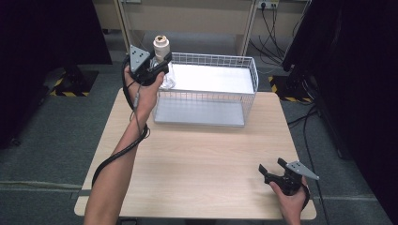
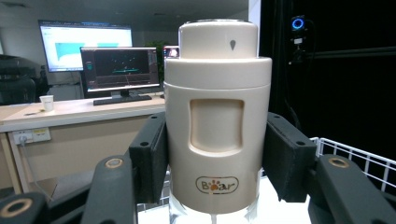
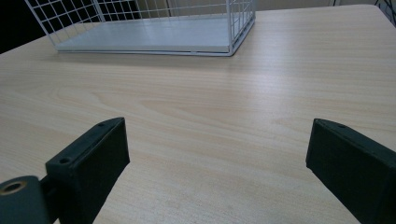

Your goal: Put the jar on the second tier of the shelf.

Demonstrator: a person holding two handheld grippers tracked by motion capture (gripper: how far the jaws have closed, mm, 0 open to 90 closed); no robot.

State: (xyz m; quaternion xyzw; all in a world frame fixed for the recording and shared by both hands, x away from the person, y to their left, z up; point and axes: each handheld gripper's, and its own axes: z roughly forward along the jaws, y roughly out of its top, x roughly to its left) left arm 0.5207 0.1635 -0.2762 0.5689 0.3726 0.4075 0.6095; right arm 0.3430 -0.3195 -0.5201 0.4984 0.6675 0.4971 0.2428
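So I've got the cream blender (image 2: 217, 116) clamped in my left gripper (image 1: 158, 67), jaws closed on the plastic motor housing from both sides, upright, held up over the far left corner of the wire basket (image 1: 206, 89). My guess is it's top-heavy: the motor's up where I'm gripping and the clear cup (image 1: 167, 79) hangs below. The housing is smooth and round, so I'd expect it to want to twist or slip if I tilt it. The grip sits right on the stiff plastic body, which seems like the spot; I wouldn't squeeze the clear part, it looks like glass or thin plastic and could crack.

Right gripper (image 1: 273, 169) is parked near the right edge of the table (image 1: 197, 159), jaws wide apart, nothing in them.

Can't see the cup's bottom in the left gripper view, it's cut off, and from the high view I can't tell if it's touching the basket rim.
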